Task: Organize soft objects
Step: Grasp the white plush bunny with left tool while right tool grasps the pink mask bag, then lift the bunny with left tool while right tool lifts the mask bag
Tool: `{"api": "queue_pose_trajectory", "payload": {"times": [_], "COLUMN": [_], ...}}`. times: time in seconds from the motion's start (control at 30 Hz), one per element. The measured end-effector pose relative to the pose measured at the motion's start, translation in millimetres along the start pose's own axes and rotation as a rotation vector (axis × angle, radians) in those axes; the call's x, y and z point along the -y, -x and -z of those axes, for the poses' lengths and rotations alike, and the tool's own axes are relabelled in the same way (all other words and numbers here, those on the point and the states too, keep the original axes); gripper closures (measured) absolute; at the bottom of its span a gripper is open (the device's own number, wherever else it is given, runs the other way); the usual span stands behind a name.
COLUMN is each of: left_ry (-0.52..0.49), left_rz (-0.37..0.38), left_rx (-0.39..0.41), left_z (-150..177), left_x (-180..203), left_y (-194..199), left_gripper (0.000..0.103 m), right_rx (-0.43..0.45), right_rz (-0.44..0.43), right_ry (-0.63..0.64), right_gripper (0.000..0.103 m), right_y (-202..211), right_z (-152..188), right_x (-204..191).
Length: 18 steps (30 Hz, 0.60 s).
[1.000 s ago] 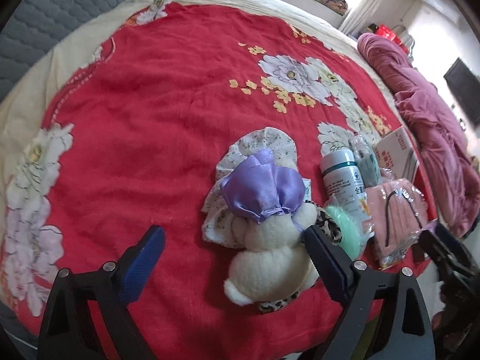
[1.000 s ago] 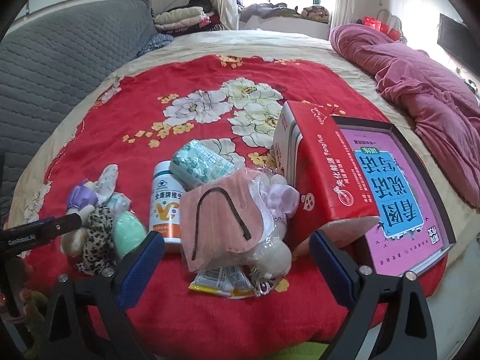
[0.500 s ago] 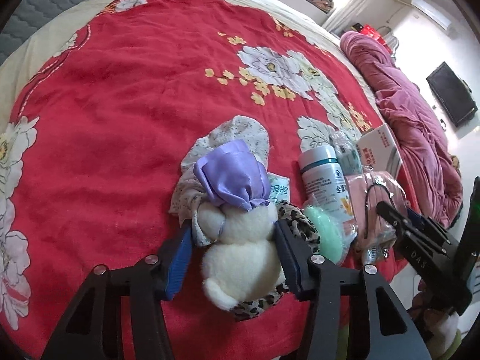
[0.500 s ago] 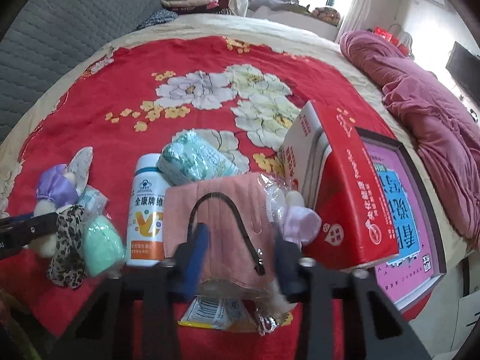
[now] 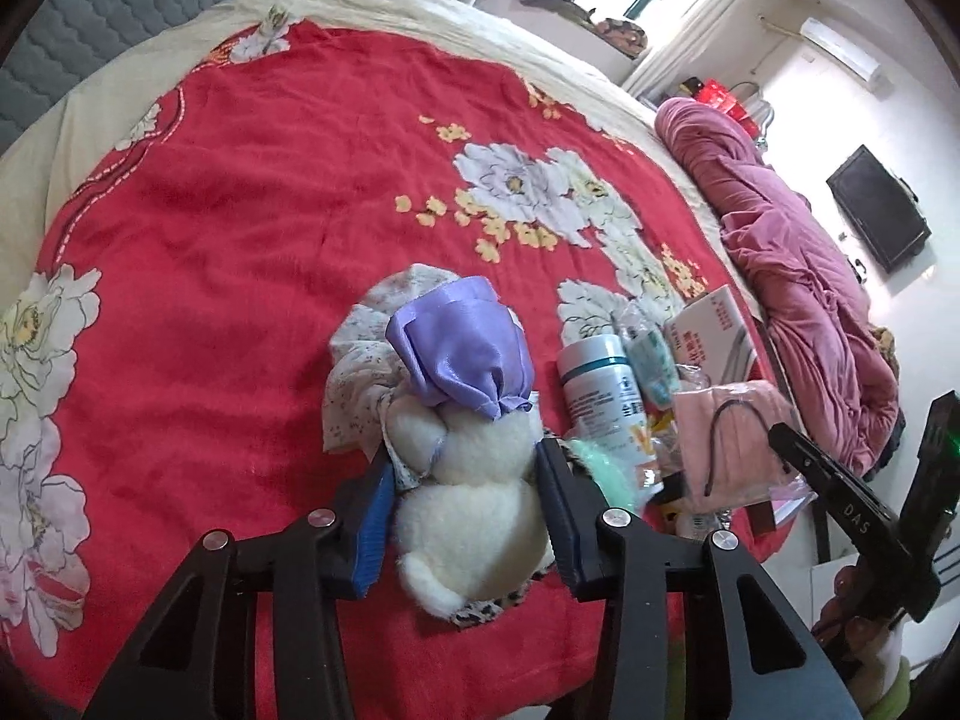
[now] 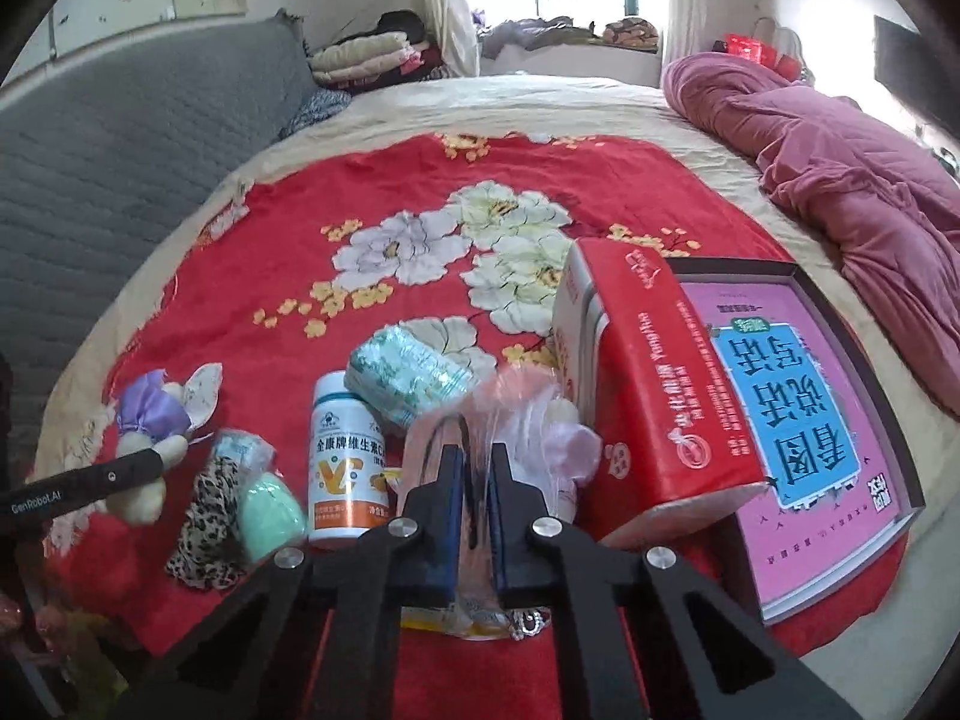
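plush toy [image 5: 474,504] left of bottle [image 5: 600,396]; box [image 6: 648,384] on book [image 6: 822,438]

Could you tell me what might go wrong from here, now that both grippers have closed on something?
1. The right gripper, whose jaws have just been closing, pinches only the thin clear bag around the pink mask; the film could slip or tear.
2. The left gripper squeezes the plush rabbit, which overlaps the leopard-print cloth and the green puff; lifting may drag them.
3. The vitamin bottle lies close by and could roll.
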<state>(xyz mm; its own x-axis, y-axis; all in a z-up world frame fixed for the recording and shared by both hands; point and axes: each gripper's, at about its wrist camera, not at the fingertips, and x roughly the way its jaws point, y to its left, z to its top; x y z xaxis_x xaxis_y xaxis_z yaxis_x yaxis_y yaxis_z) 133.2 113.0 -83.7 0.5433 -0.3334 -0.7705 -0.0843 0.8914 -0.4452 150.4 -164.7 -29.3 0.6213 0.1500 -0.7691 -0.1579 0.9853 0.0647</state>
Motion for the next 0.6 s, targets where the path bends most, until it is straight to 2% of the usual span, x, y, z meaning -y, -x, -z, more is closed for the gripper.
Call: {"api": "queue_pose_trajectory", "payload": {"times": [0.17, 0.33, 0.47, 0.53, 0.57, 0.6], "left_ry": [-0.035, -0.054, -0.063, -0.074, -0.081, -0.088], "left_rz": [0.017, -0.015, -0.049, -0.064, -0.077, -0.096], "left_rx": [-0.016, -0.057, -0.065, -0.072, -0.077, -0.086], "left_z": [8, 14, 17, 19, 20, 22], "left_x": [8, 9, 11, 12, 13, 14], "left_y": [3, -7, -9, -9, -9, -9], "left_gripper": [0.057, 0.057, 0.054, 0.053, 0.052, 0.05], "right_rx": [0.005, -0.035, -0.049, -0.059, -0.059, -0.059], "right_rz": [0.0, -0.016, 0.004, 0.006, 0.005, 0.006], "right_ry": [0.01, 0.042, 0.043, 0.03, 0.021, 0.013], "right_gripper": [0.095, 0.095, 0.093, 0.089, 0.081, 0.067], "right_y": [4, -7, -13, -15, -15, -15], "right_z": [1, 7, 12, 14, 16, 18], "right_x": [-2, -12, -13, -9, -6, -4]}}
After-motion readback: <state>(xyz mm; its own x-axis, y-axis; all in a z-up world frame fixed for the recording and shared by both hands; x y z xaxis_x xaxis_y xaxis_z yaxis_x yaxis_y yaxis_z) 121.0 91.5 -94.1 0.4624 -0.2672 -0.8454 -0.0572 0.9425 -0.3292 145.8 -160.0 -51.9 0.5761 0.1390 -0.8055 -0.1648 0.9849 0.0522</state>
